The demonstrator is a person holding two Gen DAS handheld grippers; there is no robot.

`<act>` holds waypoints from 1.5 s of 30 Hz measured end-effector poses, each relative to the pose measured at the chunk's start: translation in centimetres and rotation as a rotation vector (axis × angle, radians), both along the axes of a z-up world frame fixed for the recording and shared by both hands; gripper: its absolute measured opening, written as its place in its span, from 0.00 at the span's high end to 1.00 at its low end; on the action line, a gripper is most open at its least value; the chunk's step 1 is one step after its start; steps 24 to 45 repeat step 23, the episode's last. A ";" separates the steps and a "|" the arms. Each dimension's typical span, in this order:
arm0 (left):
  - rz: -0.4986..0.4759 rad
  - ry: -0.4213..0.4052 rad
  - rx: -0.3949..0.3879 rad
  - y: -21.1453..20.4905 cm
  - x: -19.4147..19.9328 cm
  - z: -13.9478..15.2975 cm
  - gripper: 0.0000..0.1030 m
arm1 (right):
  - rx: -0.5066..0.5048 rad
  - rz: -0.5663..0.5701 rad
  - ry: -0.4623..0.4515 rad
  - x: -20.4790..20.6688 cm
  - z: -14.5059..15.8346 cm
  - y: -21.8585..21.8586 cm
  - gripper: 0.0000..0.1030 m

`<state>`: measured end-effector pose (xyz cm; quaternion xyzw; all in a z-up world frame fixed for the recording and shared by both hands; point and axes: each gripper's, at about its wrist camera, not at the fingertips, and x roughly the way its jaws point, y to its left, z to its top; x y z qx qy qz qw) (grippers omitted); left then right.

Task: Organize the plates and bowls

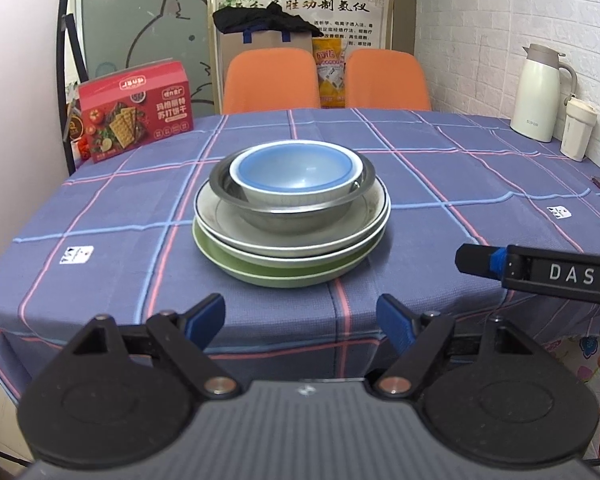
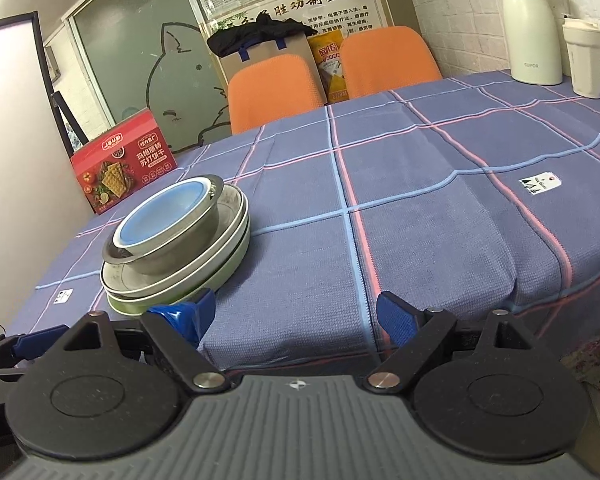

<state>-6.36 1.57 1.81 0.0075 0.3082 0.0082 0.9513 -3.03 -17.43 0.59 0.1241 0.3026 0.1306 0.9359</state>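
Currently, both grippers hover at the near edge of the table [image 1: 480, 168], over the blue checked tablecloth [image 1: 420, 184]. Left gripper [image 1: 300, 322]: jaws apart, blue pads showing on both fingers, nothing between them. Right gripper [image 2: 296, 318]: jaws apart as well, nothing between them; blue tape is wrapped around its left finger. In the left wrist view the right gripper's finger, lettered "DAS", reaches in from the right side, well clear of the dishes.

Dishes sit as one stack near the middle of the table, slightly toward the near edge. From the bottom: green plate [image 1: 284, 276], then white plate [image 1: 300, 246] with a dark rim line, then steel bowl [image 1: 284, 216], then a small bowl with blue interior [image 1: 296, 170] nested inside the steel one. Seen from the right wrist camera, the stack lies to the left, just beyond that gripper's left finger; contact cannot be judged.

Surroundings: red cracker box [image 1: 134, 110] stands at the far left corner. White thermos jug [image 1: 540, 92] and white tumbler [image 1: 579, 130] stand at the far right, by the brick-pattern wall. Two orange chairs [image 1: 272, 80] stand behind the far edge.
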 end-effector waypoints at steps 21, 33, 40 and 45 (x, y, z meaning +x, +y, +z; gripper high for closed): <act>-0.015 -0.031 -0.024 0.3 0.0 0.2 0.01 | -0.016 0.017 0.006 -0.2 0.1 0.8 0.27; -0.017 -0.038 -0.013 0.2 0.0 0.3 0.01 | -0.017 0.019 0.006 -0.2 0.1 0.9 0.27; -0.017 -0.038 -0.013 0.2 0.0 0.3 0.01 | -0.017 0.019 0.006 -0.2 0.1 0.9 0.27; -0.017 -0.038 -0.013 0.2 0.0 0.3 0.01 | -0.017 0.019 0.006 -0.2 0.1 0.9 0.27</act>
